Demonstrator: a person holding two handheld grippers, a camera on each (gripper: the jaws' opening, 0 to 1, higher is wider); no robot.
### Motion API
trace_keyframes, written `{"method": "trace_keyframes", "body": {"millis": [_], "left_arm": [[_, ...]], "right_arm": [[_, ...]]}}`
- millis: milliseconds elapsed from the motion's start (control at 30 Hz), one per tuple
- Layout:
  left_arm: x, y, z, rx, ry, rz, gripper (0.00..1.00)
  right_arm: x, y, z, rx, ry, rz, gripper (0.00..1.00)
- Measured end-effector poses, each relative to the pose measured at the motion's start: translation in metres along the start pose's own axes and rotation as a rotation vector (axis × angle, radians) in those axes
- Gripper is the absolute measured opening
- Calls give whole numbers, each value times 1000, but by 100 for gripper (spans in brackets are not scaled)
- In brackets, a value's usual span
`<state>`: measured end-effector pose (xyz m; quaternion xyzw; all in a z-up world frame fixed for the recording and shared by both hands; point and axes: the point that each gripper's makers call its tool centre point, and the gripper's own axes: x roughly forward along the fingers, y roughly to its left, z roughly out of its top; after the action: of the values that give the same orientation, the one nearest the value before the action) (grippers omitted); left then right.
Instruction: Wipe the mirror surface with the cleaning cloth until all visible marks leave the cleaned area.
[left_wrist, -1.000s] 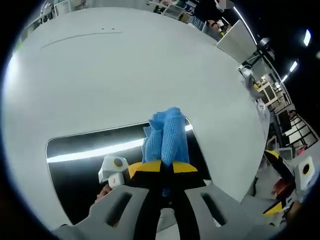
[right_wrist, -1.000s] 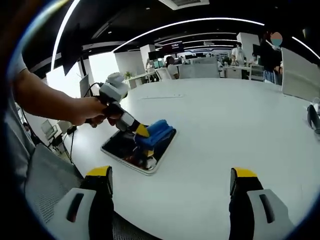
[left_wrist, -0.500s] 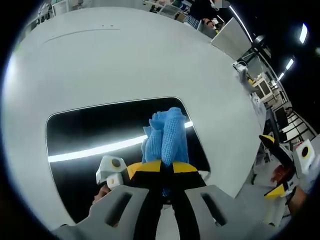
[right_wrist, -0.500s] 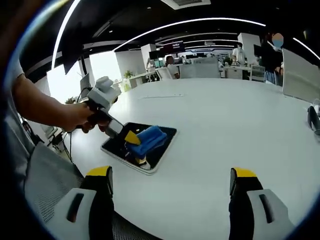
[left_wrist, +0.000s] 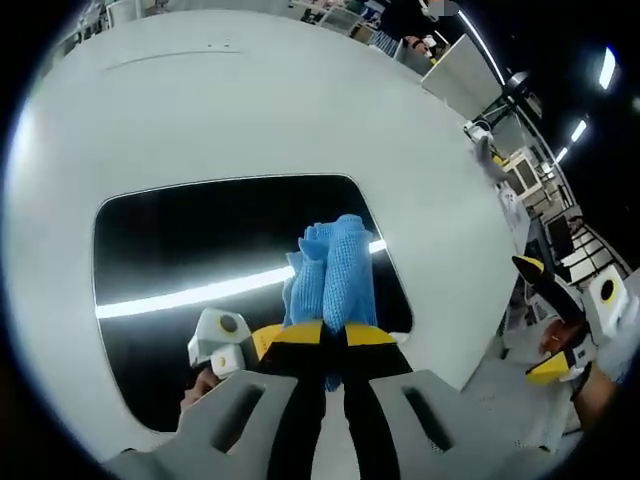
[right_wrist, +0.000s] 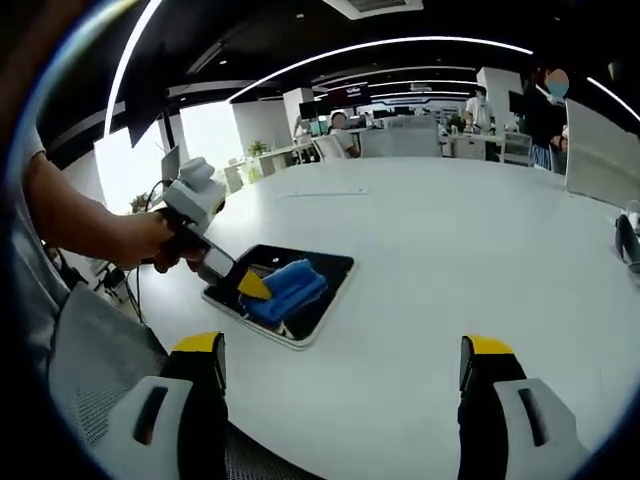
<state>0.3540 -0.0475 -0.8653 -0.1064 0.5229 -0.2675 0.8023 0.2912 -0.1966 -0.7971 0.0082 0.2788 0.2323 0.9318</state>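
Note:
A dark rectangular mirror (left_wrist: 180, 250) lies flat on the white table (left_wrist: 250, 110), a bright light strip reflected across it. My left gripper (left_wrist: 335, 345) is shut on a folded blue cleaning cloth (left_wrist: 333, 270), which presses on the mirror's right part. In the right gripper view the same mirror (right_wrist: 320, 285) sits left of centre, with the blue cloth (right_wrist: 288, 290) on it and the left gripper (right_wrist: 250, 285) held by a person's hand. My right gripper (right_wrist: 340, 380) hovers over the table's near edge, its jaws wide apart and holding nothing.
The round white table (right_wrist: 480, 260) stretches far and right of the mirror. A person's forearm (right_wrist: 80, 225) reaches in from the left. Desks and people stand at the far side of the office (right_wrist: 420, 125). A grey chair back (right_wrist: 85, 350) lies at lower left.
The left gripper has drawn the cloth back across the mirror toward its near-left side. More of the mirror's far part lies uncovered. The right gripper has not moved.

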Motion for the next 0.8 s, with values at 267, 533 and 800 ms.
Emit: {"method": "trace_keyframes", "body": {"millis": [267, 533, 800], "left_arm": [[-3, -4, -7, -7, 5, -7, 2], [-5, -3, -10, -8, 5, -9, 2], [-5, -3, -10, -12, 1, -9, 2]], "right_arm": [[0, 1, 0, -4, -1, 2, 96], [0, 1, 0, -7, -1, 1, 96], [0, 1, 0, -8, 0, 0, 96]]}}
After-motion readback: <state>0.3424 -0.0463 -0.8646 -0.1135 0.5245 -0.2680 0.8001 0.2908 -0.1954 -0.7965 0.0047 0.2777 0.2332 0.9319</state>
